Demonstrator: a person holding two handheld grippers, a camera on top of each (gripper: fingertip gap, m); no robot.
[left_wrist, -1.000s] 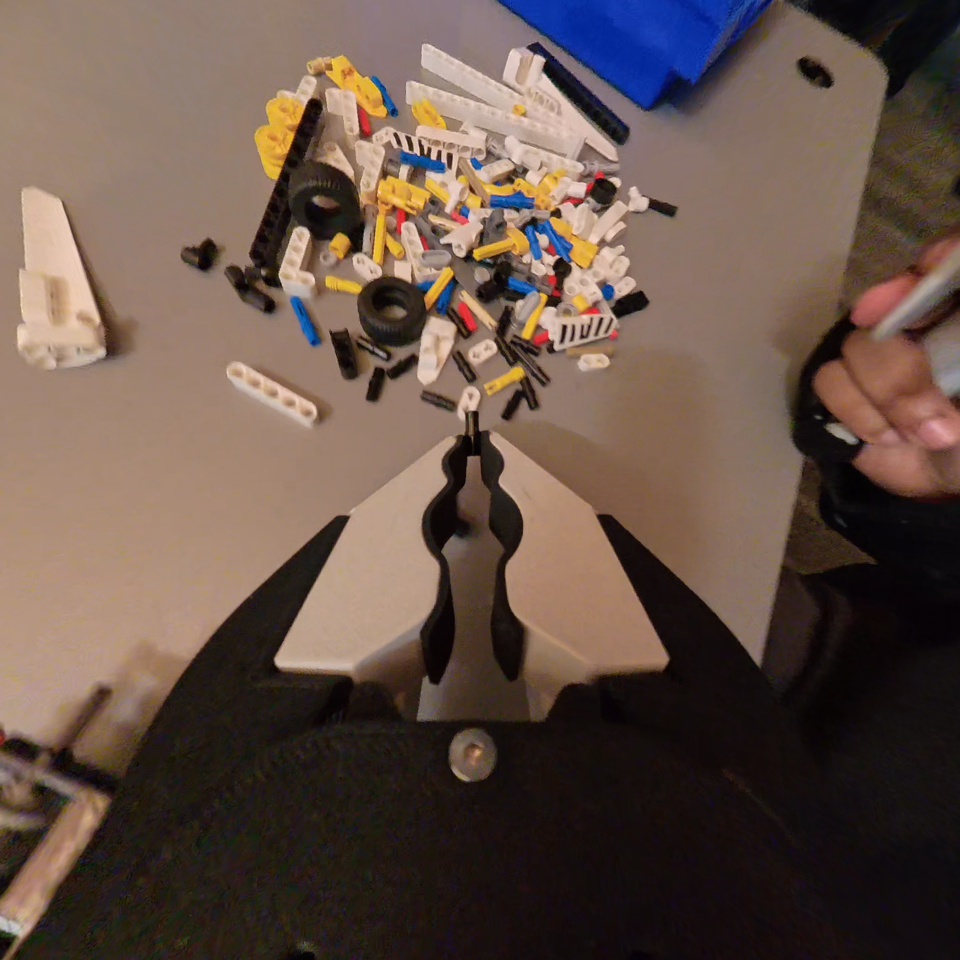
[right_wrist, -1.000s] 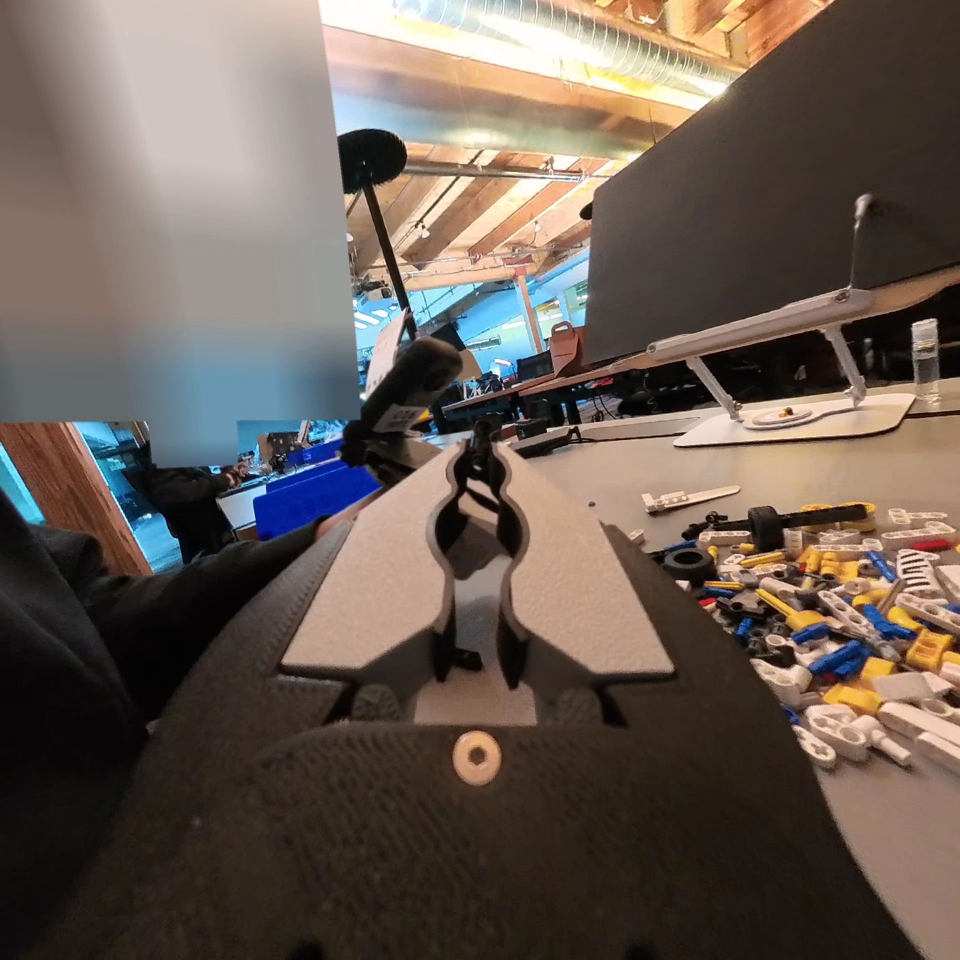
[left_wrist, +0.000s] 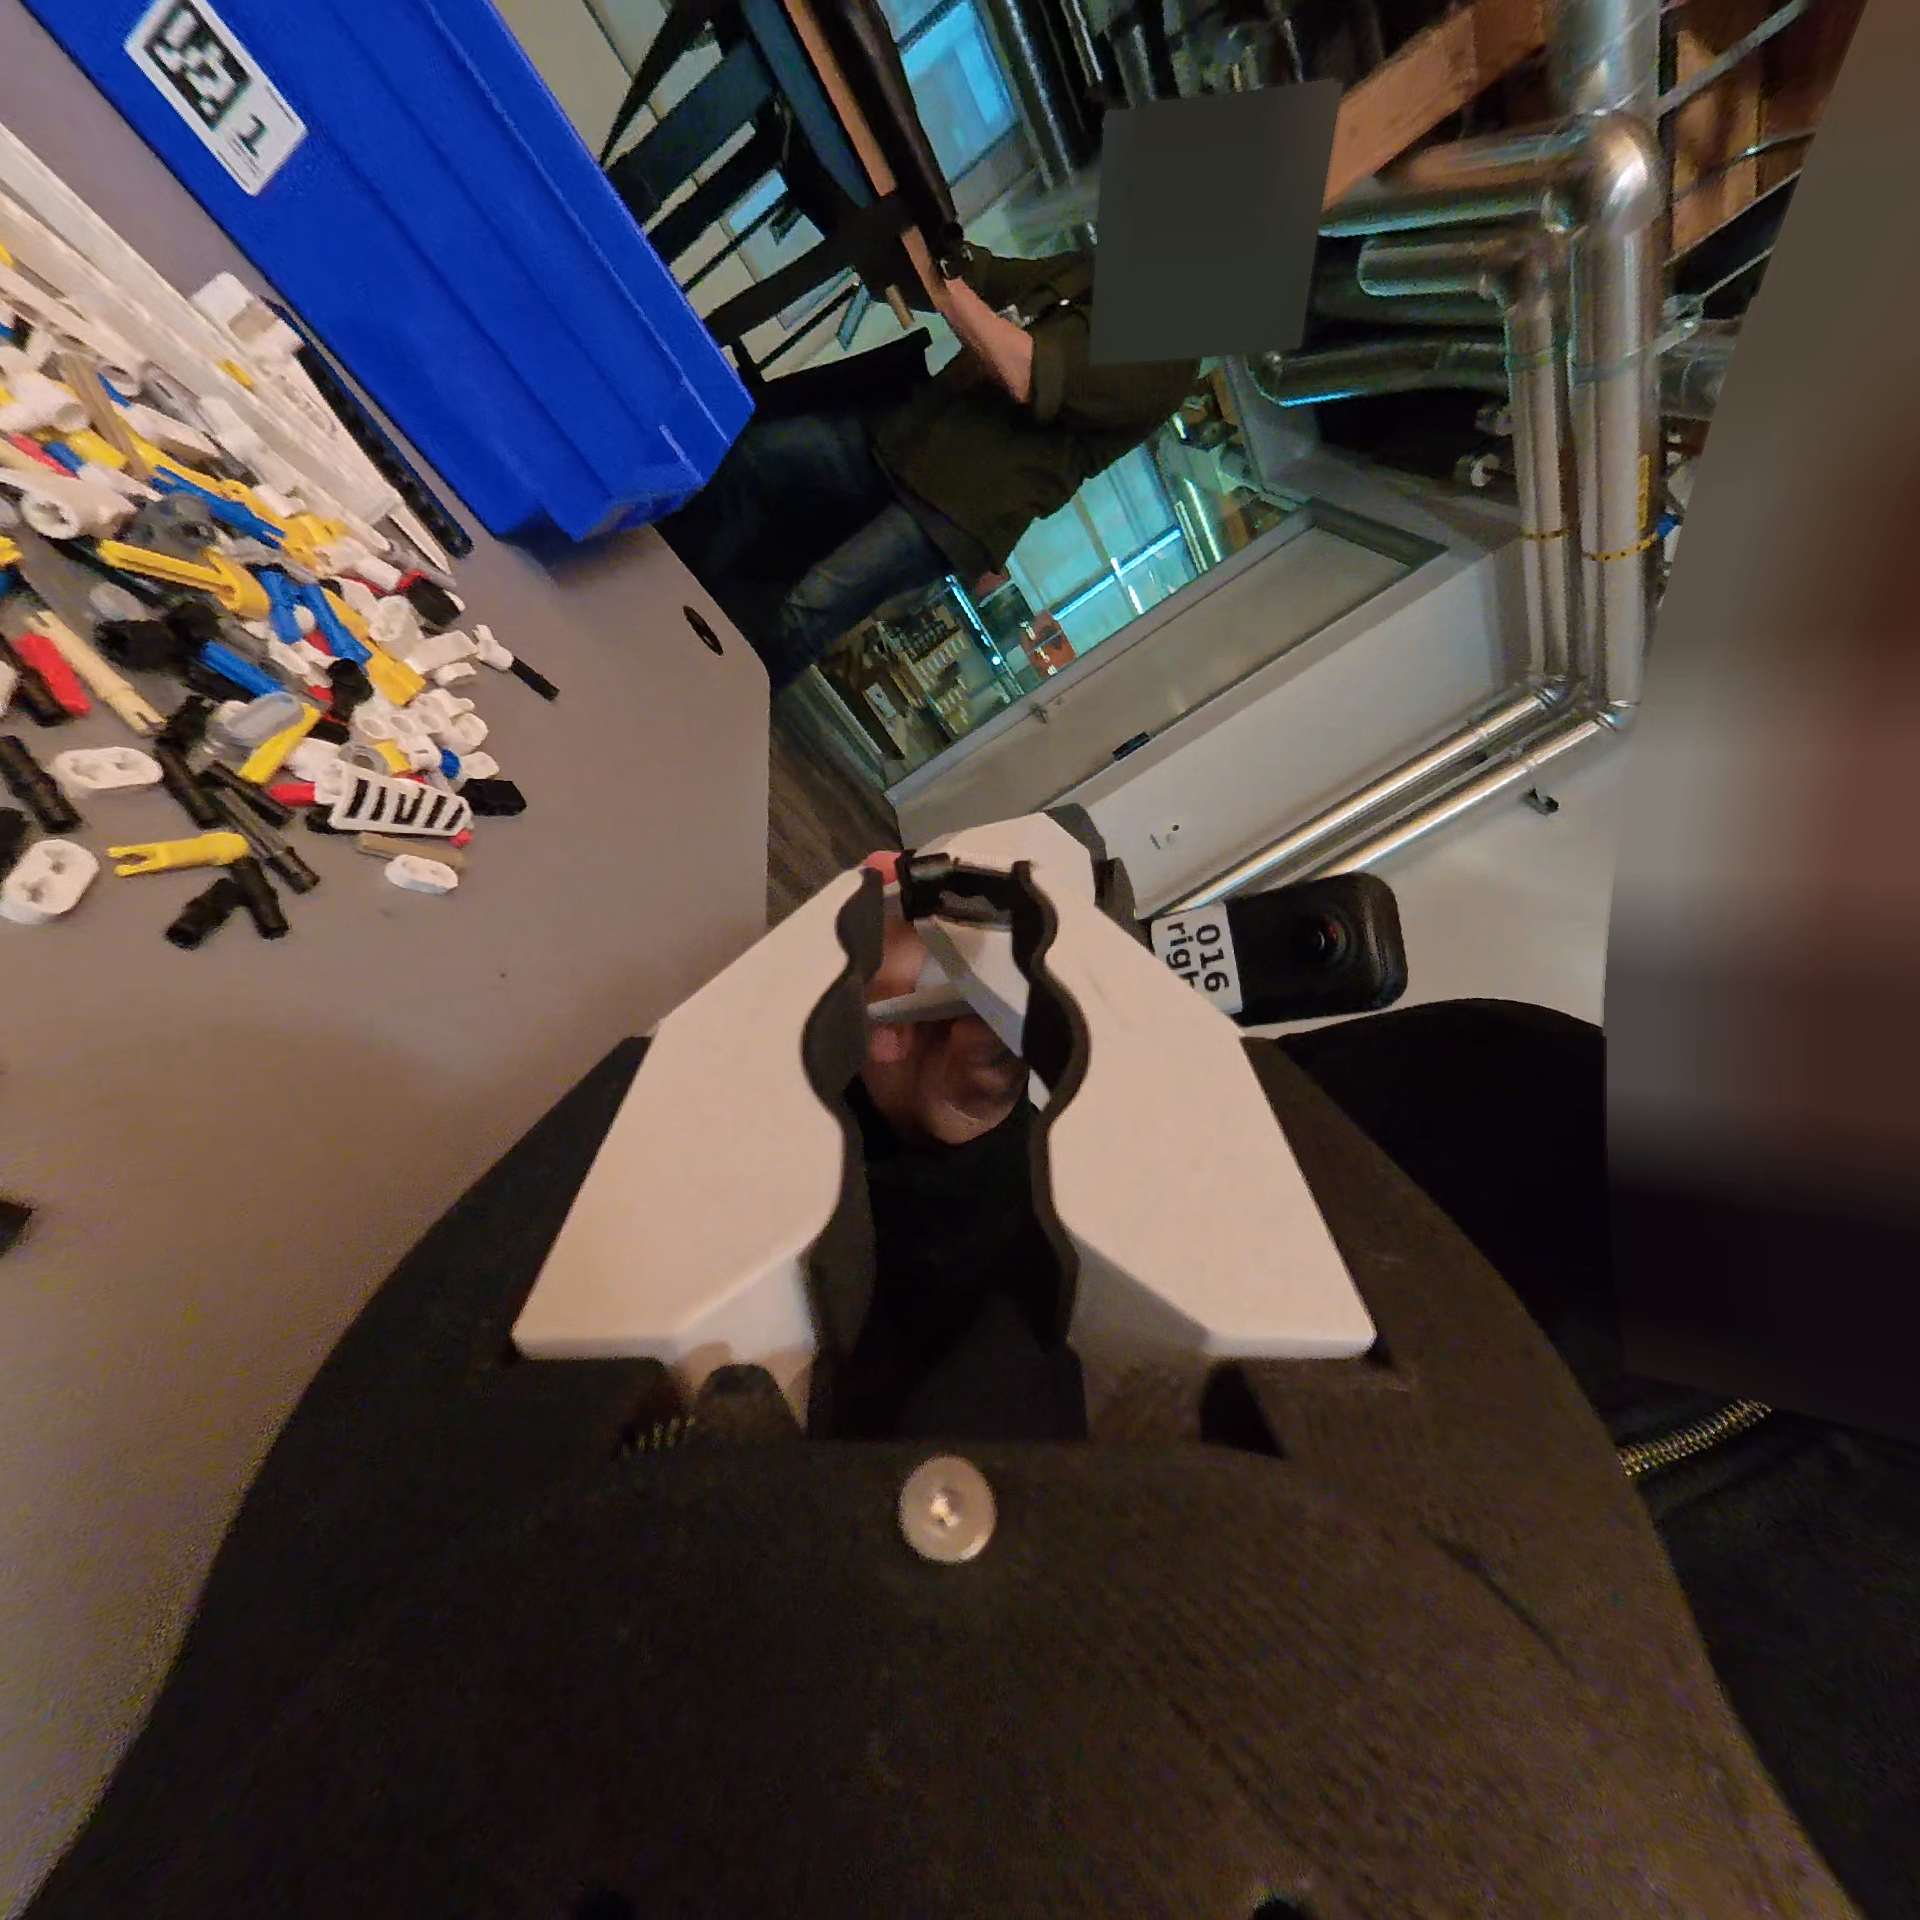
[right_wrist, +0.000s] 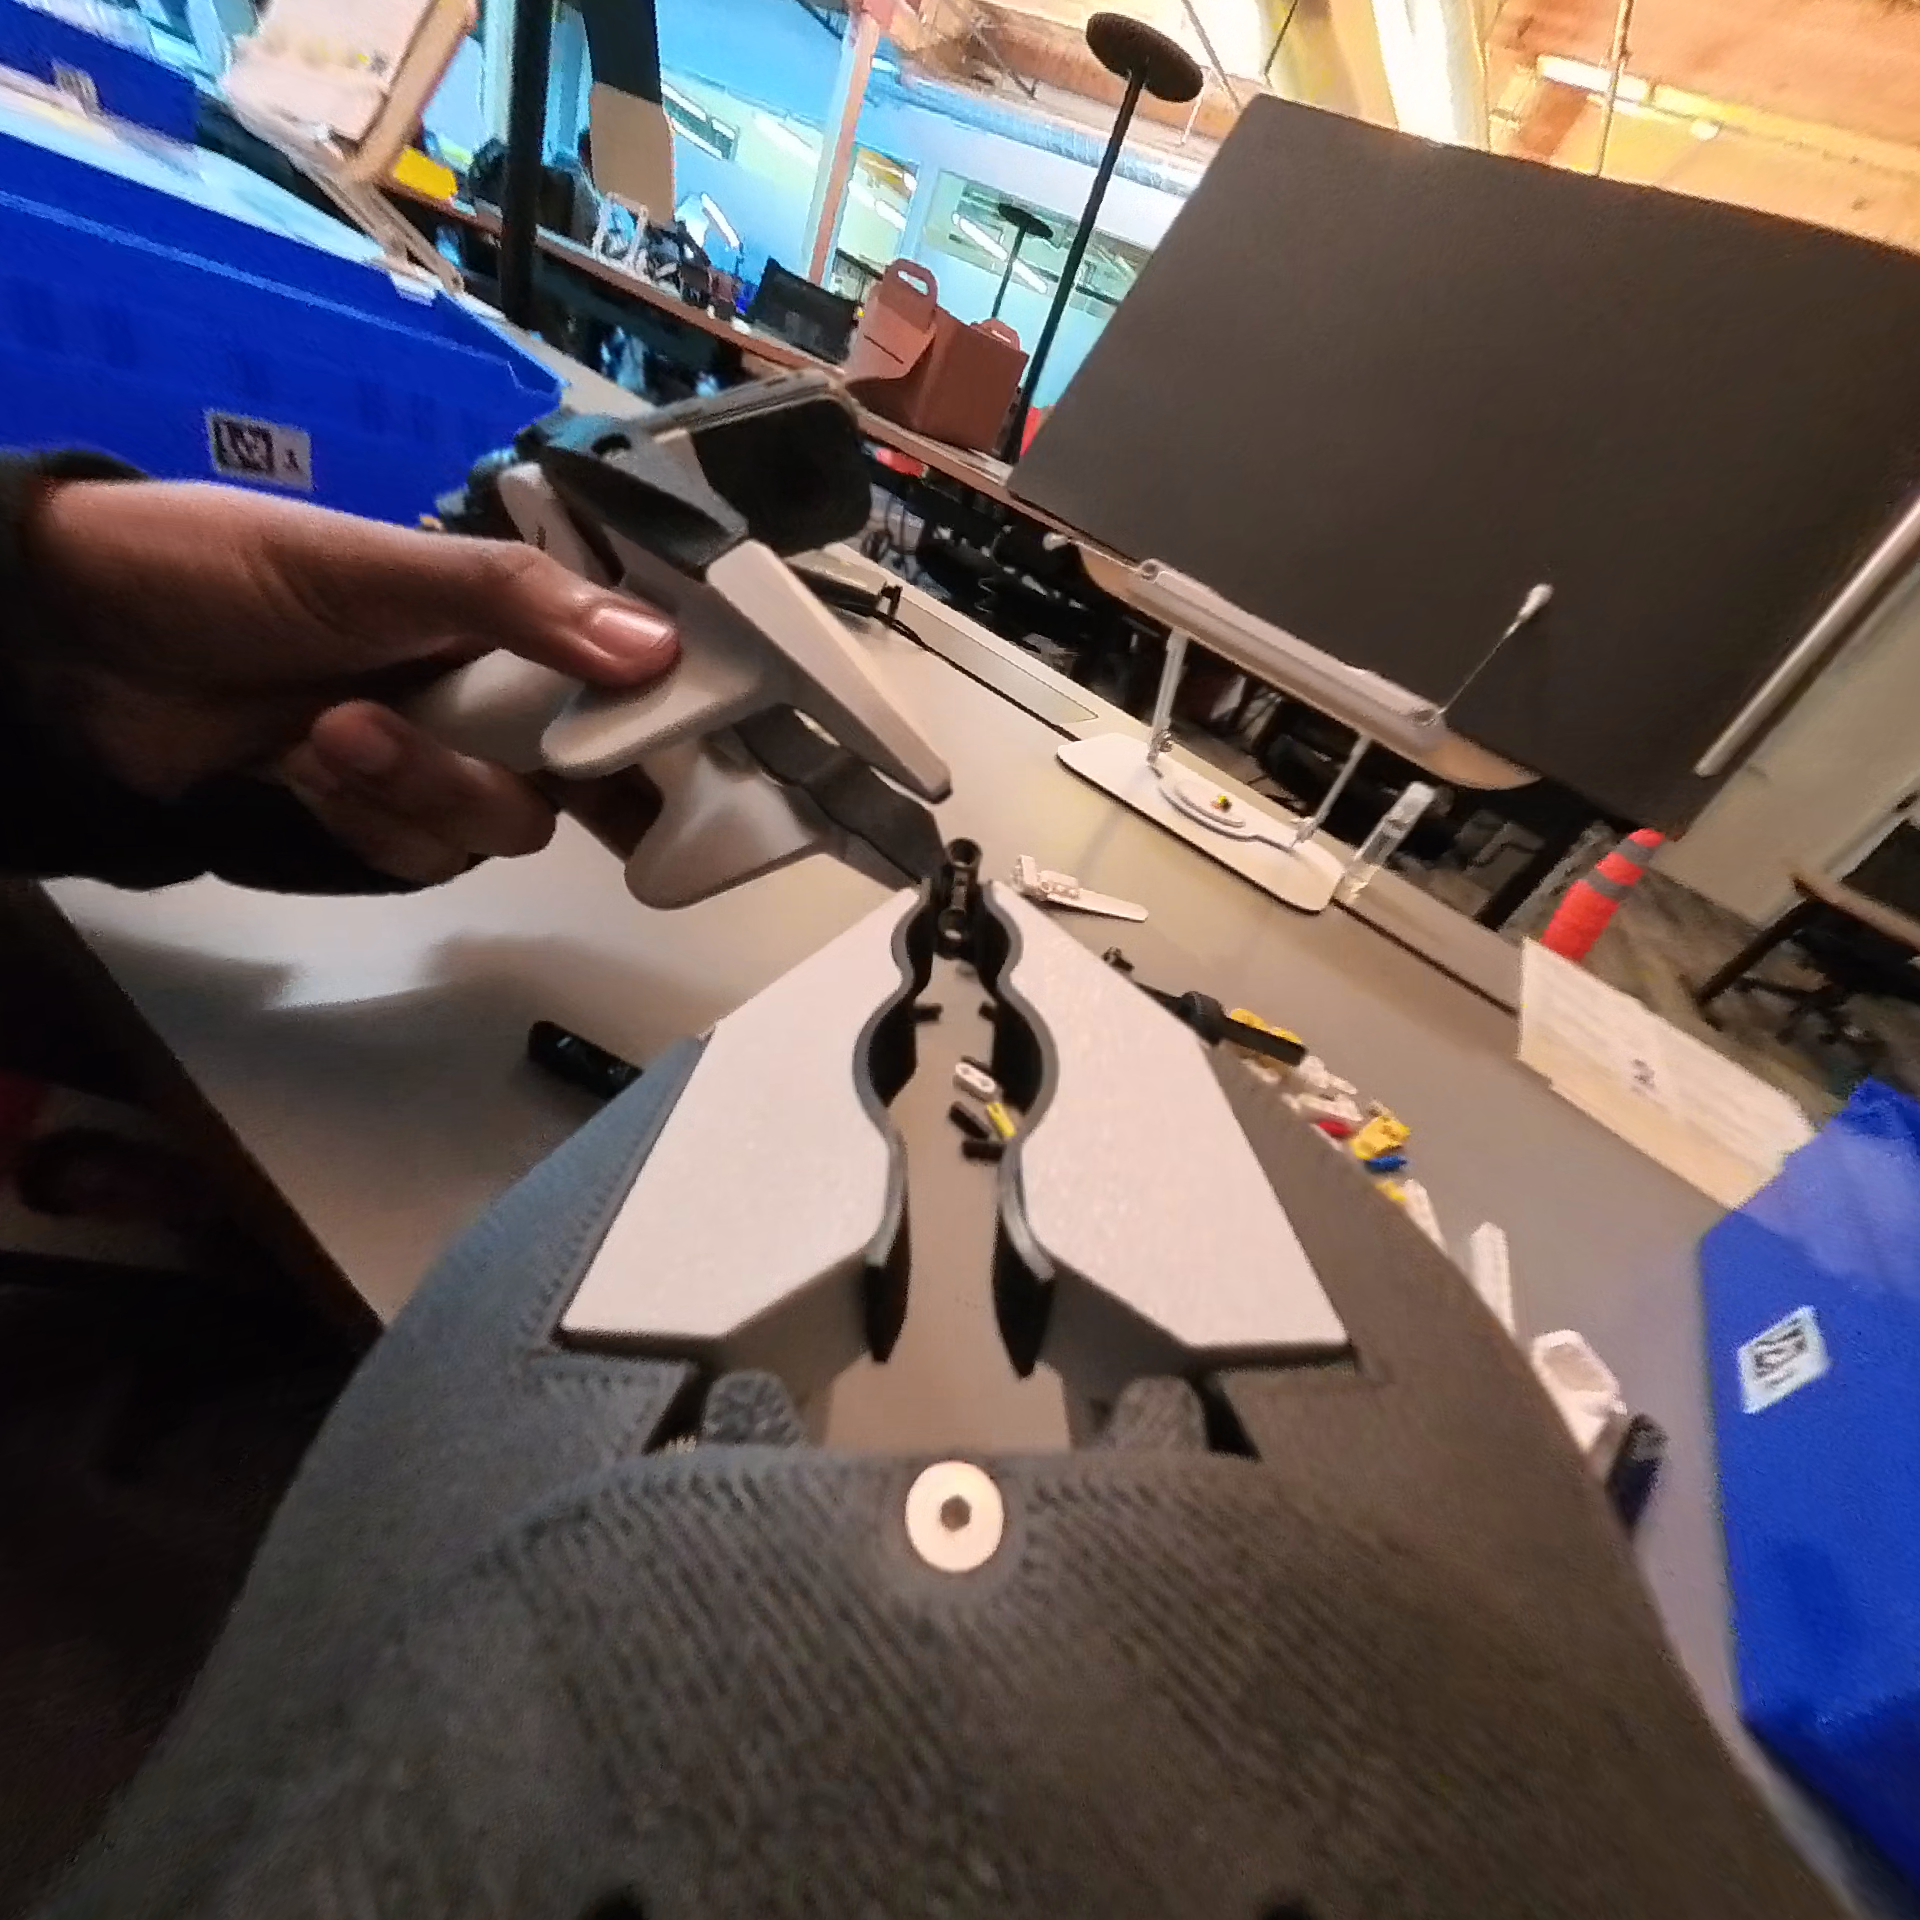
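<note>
Your right tongs (right_wrist: 958, 906) are closed on a small black pin (right_wrist: 964, 871), which stands upright out of their tips, above the tabletop (right_wrist: 499, 935) and clear of it. Your left tongs (left_wrist: 951, 896) are open around that same pin, and from the left wrist there is a sliver of space between the pin and one finger (left_wrist: 854, 914), so nothing is gripped on that side.

With a part this small, I judge that steadiness matters most: hold the right hand firm and level, bring the left fingers square to the pin's free end rather than at a slant, and do not let the two sets of tips knock together.

The right wrist view shows what the left cannot: your left hand (right_wrist: 312, 665) on its handle, the left tongs reaching down from the upper left to just beside the pin's top, a white tapered piece (right_wrist: 1086, 900) lying beyond, and a stray black piece (right_wrist: 582, 1049) on the tabletop. The left wrist view gives instead the pile of loose pieces (left_wrist: 208, 675) spread well to the left, the blue bin (left_wrist: 436, 270) behind it, and the right gripper's own camera (left_wrist: 1320, 940) looking back at you
</note>
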